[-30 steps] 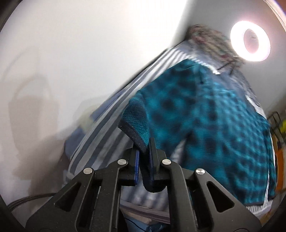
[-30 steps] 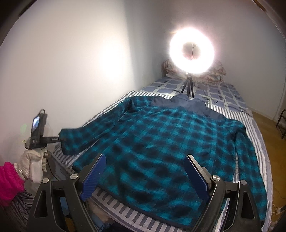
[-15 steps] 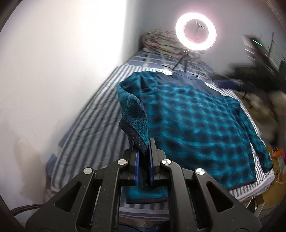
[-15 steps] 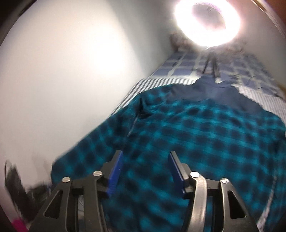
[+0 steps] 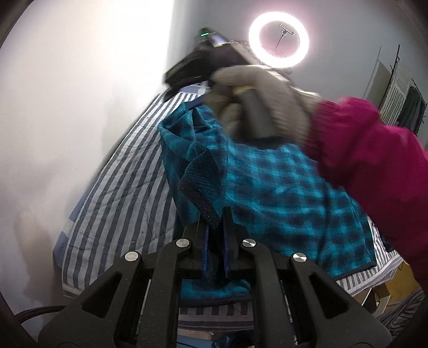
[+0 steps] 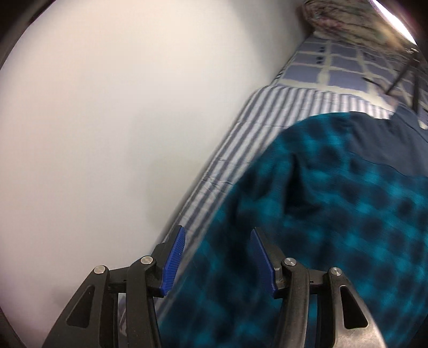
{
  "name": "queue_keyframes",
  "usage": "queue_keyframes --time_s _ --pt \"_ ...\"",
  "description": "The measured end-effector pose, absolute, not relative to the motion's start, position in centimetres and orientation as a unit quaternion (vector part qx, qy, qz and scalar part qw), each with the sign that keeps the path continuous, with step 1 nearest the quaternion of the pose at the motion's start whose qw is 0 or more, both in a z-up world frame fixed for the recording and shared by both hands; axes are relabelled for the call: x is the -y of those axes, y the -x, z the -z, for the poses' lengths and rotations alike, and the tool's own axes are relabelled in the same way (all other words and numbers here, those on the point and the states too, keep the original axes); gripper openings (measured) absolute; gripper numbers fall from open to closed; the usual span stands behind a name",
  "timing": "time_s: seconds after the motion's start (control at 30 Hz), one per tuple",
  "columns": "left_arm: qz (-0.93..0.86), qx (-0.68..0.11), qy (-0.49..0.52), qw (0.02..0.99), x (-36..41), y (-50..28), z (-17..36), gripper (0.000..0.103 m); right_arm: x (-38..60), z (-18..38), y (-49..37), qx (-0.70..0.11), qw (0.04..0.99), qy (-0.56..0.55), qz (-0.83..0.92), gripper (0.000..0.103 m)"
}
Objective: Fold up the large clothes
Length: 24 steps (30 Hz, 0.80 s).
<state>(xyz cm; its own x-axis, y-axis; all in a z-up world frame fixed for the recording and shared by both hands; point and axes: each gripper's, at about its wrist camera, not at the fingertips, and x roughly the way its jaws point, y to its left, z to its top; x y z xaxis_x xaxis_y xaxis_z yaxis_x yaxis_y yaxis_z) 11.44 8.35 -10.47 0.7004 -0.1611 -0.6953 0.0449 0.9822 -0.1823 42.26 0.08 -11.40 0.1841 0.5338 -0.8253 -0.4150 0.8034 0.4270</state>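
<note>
A teal-and-black checked fleece jacket lies spread on the striped bed sheet. My left gripper is shut on the dark-edged sleeve cuff and holds it raised over the jacket's near corner. A gloved hand in a pink sleeve crosses above the jacket, gripping the other tool's handle. In the right wrist view, my right gripper hangs half-wide and open over the jacket near its wall-side edge. Nothing is between its blue pads. The picture is blurred.
A white wall runs close along the bed's left side. A ring light on a tripod stands at the far end, on a checked blanket beside a bundled quilt. Boxes and cables lie off the bed's right corner.
The right gripper has swept left and down toward the jacket's wall-side edge, its jaws narrower than before. The gloved hand has entered the left wrist view. The left gripper keeps hold of the cuff.
</note>
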Motion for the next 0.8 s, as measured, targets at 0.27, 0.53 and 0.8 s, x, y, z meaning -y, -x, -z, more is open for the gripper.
queue_keyframes --time_s 0.27,0.53,0.8 --pt "0.055 -0.394 0.085 0.913 -9.0 -11.7 11.3 0.006 -5.3 16.0 -44.0 -0.592 0.762 0.022 -0.259 0.055" --pt "0.059 -0.400 0.089 0.911 -9.4 -11.4 11.6 0.006 -6.8 19.1 -44.3 -0.618 0.746 0.044 -0.245 0.025" --pt "0.058 -0.395 0.081 0.913 -9.2 -10.6 11.2 0.006 -3.5 15.0 -45.4 -0.581 0.761 -0.061 -0.282 0.000"
